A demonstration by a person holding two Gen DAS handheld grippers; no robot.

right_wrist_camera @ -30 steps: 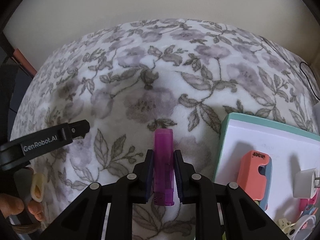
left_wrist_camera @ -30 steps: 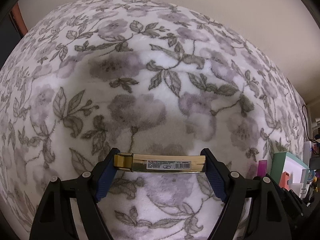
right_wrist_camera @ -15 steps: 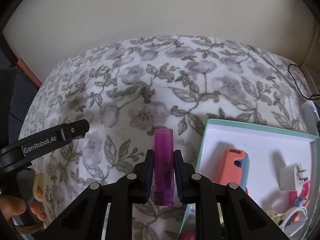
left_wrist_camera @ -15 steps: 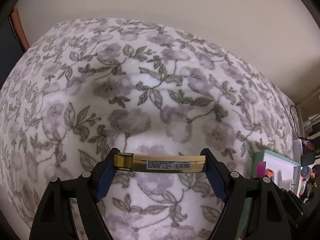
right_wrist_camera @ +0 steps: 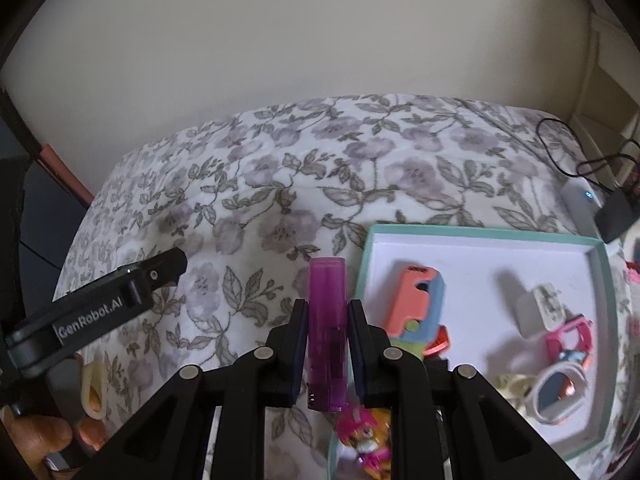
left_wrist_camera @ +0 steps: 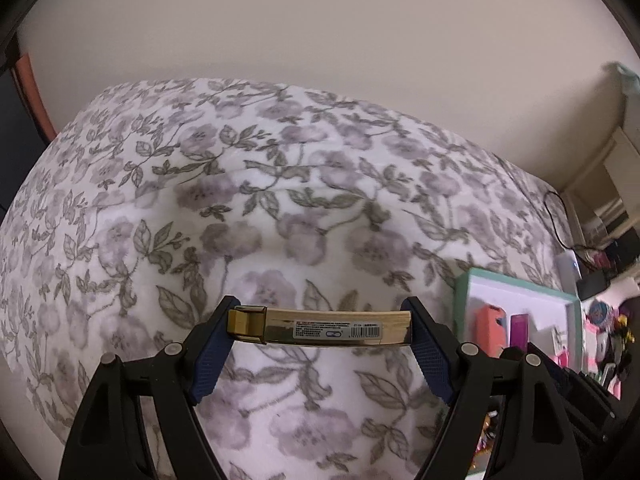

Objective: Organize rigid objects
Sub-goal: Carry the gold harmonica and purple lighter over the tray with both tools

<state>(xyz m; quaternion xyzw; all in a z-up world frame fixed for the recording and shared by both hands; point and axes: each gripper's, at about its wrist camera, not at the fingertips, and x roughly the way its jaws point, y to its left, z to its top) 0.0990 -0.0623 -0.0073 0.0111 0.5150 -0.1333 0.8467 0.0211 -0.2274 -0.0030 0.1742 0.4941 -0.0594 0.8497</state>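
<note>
A bed covered by a white blanket [left_wrist_camera: 280, 208] printed with grey-purple flowers and leaves fills both views, with a plain wall behind it. On the blanket at the right lies a shallow white tray with a mint-green rim [right_wrist_camera: 480, 231]; the right wrist view shows its contents plainly: an orange-and-blue case [right_wrist_camera: 416, 300], a white plug adapter [right_wrist_camera: 540, 308], a pink-strapped watch [right_wrist_camera: 568, 336] and a small toy figure [right_wrist_camera: 362, 436] at the near edge. The left wrist view catches only a blurred corner of that tray [left_wrist_camera: 516, 288]. The left gripper [left_wrist_camera: 320, 328] stands wide, its blue pads pressing the two ends of a gold bar-shaped case [left_wrist_camera: 320, 327], which is held above the blanket with its long axis crosswise, barcode label facing the camera. The right gripper [right_wrist_camera: 327, 344] is nearly shut on a translucent purple tube [right_wrist_camera: 326, 320], whose long axis runs straight away along the fingers, its capped end pointing forward beside the tray's left edge. Only the right wrist view shows the left gripper's black side with lettering [right_wrist_camera: 96, 312] and the person's fingers [right_wrist_camera: 36, 440] below it.
</note>
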